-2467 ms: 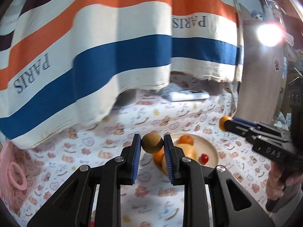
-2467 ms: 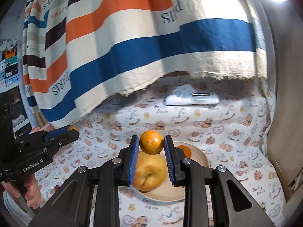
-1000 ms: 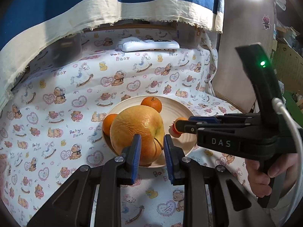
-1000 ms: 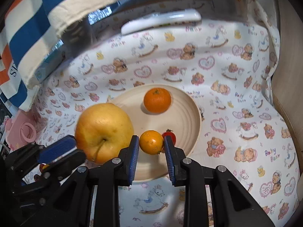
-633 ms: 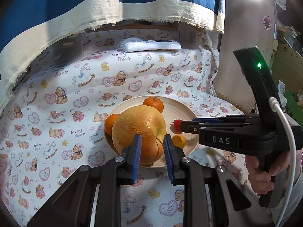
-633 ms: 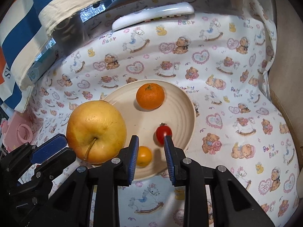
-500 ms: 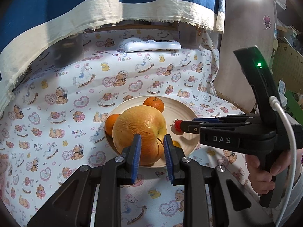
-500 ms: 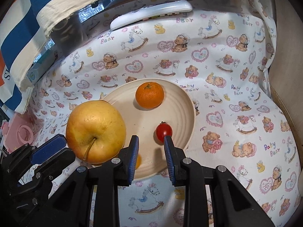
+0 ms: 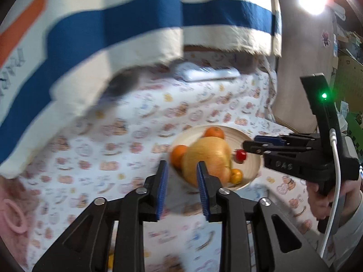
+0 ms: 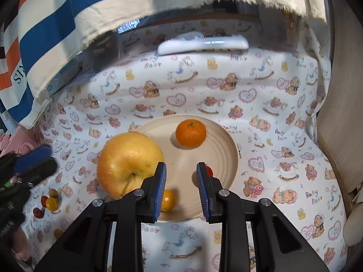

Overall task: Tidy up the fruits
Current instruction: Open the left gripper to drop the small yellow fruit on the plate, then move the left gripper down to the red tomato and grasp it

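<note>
Cream plate (image 10: pixel 229 158): apple (image 10: pixel 129 163), mandarin (image 10: pixel 191 133), small fruits aboard. Loose small fruits (image 10: pixel 51 200) remain on counter. Left claw (image 9: pixel 182 184) opening, empty; right claw (image 10: pixel 181 187) shut, empty.

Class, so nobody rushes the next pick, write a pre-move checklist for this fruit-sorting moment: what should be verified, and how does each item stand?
1. Left gripper empty: ok; jaws opening, nothing between them.
2. Right gripper empty: ok; jaws close together, nothing held.
3. Plate has free room: ok; bare patch in the middle.
4. Apple settled inside the plate: cannot tell; it sits at the left rim.
5. All fruit collected: not ok; small fruits lie on the cloth, left of the plate.
</note>
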### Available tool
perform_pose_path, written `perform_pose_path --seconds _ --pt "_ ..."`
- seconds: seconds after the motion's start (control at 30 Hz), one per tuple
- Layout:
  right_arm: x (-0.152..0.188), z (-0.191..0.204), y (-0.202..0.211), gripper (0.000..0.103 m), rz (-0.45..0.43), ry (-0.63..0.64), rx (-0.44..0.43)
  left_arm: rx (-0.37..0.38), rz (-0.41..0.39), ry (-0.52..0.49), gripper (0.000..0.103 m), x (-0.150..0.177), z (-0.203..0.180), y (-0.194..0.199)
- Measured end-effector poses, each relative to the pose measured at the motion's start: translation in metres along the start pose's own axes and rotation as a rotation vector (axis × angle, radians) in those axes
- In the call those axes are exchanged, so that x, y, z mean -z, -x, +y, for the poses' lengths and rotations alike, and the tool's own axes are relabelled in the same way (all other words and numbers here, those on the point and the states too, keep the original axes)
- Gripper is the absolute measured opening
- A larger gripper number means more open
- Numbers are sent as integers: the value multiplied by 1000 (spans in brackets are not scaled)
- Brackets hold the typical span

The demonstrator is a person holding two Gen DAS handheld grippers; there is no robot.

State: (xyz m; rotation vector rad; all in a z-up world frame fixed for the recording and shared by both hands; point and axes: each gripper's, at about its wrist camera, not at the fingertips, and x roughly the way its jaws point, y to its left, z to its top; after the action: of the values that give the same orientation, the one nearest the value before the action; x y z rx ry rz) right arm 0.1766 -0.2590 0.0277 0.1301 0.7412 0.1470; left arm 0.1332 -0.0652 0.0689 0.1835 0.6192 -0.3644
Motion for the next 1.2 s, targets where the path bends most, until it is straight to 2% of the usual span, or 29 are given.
perform_pose_path --seconds 0.03,0.1,0.23,0.37,0.47,0.53,0.63,0.73,0.8,0.87,0.93,1.03,1.2 --pt "-1 3 4 29 -13 5 -3 -14 -14 9 42 1 7 8" --pt "-2 13 16 29 -46 19 8 -35 -43 38 53 4 23 23" --pt "1 34 40 29 -86 53 -2 -64 -62 77 72 17 47 47" --pt "10 57 62 29 -117 89 -24 -147 -97 83 85 37 58 71" --pt "22 72 76 29 -146 87 -54 -161 -149 103 93 54 60 93" --pt "30 84 82 29 -168 93 -62 -196 -179 103 99 63 61 104" --pt "45 104 90 29 -205 121 -61 -248 -220 98 99 77 62 120" --pt "59 122 93 29 -212 145 -80 -276 -200 137 99 88 68 125" --pt "68 131 94 29 -213 155 -91 -274 -165 168 97 97 74 125" --pt "76 137 95 29 -220 162 -85 -285 -127 188 91 105 78 121" --pt "82 140 94 29 -221 162 -81 -290 -84 212 80 113 84 114" --pt "90 141 90 29 -202 148 -99 -270 -6 274 69 126 100 99" --pt "96 142 78 29 -166 145 -97 -218 120 357 60 146 121 71"
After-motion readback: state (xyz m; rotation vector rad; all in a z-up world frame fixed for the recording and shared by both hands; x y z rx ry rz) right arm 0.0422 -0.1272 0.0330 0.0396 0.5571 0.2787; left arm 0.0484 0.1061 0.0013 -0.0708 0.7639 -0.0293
